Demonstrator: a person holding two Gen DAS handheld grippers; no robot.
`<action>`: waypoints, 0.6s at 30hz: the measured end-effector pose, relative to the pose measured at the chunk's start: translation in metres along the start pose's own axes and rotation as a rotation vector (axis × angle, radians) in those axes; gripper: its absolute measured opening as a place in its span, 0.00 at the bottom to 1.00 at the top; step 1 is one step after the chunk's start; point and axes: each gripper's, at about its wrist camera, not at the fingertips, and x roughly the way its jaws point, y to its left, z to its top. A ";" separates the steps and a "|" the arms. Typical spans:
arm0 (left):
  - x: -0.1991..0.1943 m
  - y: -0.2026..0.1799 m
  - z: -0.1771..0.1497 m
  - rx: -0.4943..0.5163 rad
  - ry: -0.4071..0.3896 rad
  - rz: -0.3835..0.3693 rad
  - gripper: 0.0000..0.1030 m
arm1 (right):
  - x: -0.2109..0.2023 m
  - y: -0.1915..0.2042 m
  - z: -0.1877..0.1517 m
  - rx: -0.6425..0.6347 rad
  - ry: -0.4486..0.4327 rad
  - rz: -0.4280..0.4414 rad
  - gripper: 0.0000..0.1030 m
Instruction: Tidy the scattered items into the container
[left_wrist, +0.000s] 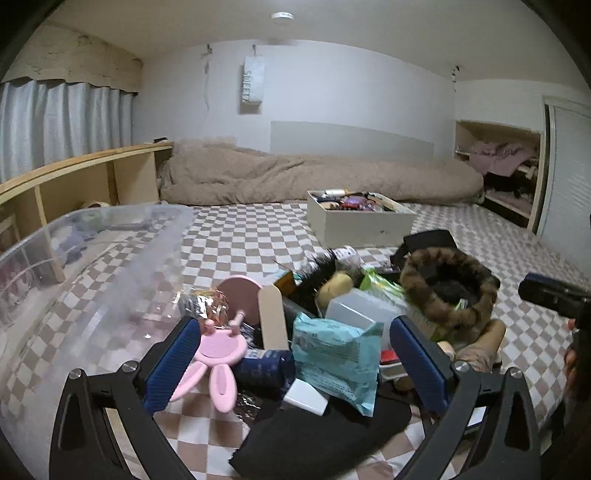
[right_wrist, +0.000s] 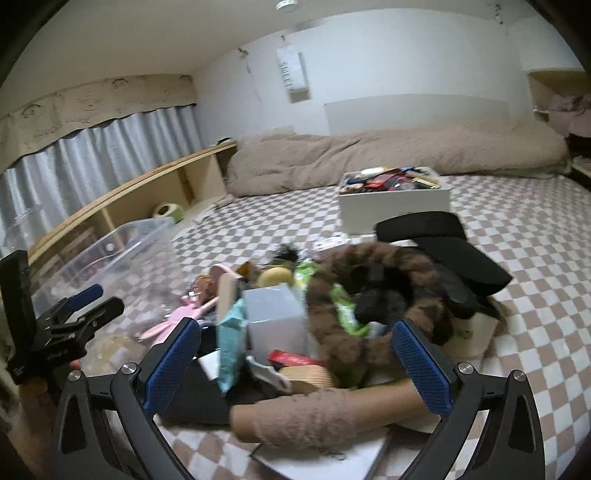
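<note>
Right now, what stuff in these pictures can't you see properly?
- Clear bin, left wrist view: the near end runs off the left edge, and the foggy plastic blurs what is inside.
- White box, right wrist view: the things in it are too small and blurred to name.
- Pile bottom, both views: the teal packet and fur band cover what lies under them.
- Wall sign: the print is too small to read.

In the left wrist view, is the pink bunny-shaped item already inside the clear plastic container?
No. The pink bunny-shaped item lies on the checkered cover in the pile, beside the clear plastic container, not in it.
</note>
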 end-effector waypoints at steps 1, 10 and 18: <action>0.002 -0.002 -0.003 0.006 0.000 -0.006 1.00 | -0.001 -0.002 -0.003 -0.004 -0.005 -0.013 1.00; 0.027 -0.017 -0.027 0.013 0.035 -0.064 1.00 | -0.003 -0.018 -0.026 -0.008 -0.103 -0.089 1.00; 0.053 -0.032 -0.051 -0.022 0.116 -0.082 1.00 | 0.015 -0.018 -0.040 -0.029 0.011 -0.101 1.00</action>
